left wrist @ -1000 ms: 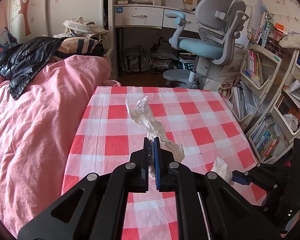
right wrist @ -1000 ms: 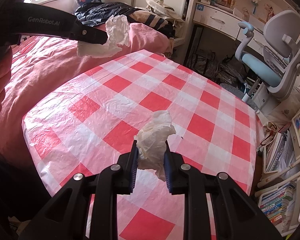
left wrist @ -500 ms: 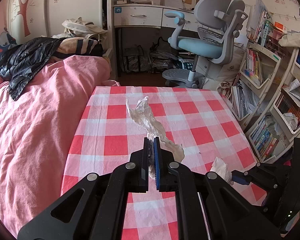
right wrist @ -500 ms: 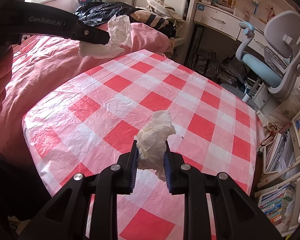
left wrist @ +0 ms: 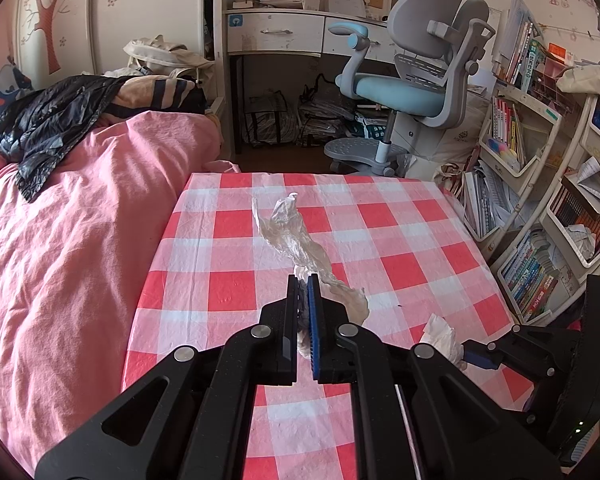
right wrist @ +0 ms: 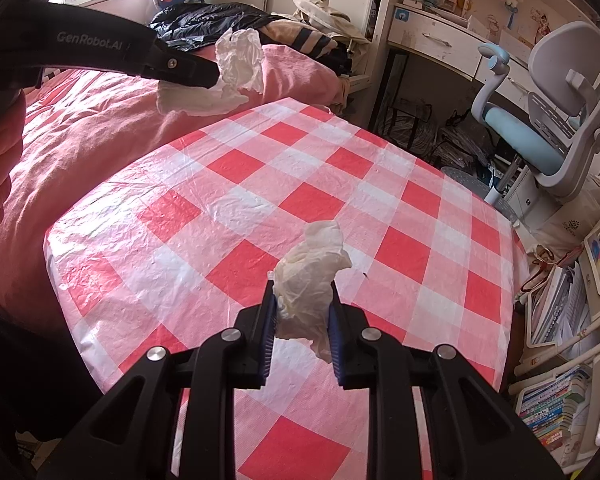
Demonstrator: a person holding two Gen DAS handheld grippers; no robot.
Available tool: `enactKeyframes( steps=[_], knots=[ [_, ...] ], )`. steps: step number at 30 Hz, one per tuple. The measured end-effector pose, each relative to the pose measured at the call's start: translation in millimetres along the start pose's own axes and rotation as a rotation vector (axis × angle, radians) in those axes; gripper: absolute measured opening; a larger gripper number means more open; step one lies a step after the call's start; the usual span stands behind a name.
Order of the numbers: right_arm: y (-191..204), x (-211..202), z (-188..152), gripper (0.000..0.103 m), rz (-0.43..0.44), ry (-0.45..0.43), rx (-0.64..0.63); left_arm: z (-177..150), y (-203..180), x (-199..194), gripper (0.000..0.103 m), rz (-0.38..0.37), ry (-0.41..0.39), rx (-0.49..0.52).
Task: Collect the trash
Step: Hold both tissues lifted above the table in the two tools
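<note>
In the left wrist view my left gripper is shut on a long crumpled piece of clear plastic film, held above the red-and-white checked table. The film sticks out past the fingertips. In the right wrist view my right gripper is shut on a crumpled white tissue, also lifted off the cloth. That tissue and the right gripper show at the lower right of the left wrist view. The left gripper with its film hangs at the upper left of the right wrist view.
A bed with a pink cover runs along the table's left side, with a black jacket on it. Beyond the table stand a grey-blue desk chair and a white desk. Crowded bookshelves line the right.
</note>
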State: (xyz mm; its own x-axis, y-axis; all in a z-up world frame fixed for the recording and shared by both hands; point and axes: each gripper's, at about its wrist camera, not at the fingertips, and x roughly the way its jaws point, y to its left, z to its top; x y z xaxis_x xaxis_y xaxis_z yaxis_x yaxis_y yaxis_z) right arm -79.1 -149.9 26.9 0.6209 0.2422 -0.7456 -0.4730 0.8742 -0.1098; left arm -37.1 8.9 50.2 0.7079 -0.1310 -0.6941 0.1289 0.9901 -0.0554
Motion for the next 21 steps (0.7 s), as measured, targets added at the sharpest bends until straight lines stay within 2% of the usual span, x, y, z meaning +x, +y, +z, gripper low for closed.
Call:
enactKeyframes(
  steps=[21],
  knots=[
    [3.2, 1.4, -1.7, 0.025, -0.008, 0.005, -0.018, -1.0, -0.8, 0.0, 0.005, 0.0, 0.0, 0.005]
  ],
)
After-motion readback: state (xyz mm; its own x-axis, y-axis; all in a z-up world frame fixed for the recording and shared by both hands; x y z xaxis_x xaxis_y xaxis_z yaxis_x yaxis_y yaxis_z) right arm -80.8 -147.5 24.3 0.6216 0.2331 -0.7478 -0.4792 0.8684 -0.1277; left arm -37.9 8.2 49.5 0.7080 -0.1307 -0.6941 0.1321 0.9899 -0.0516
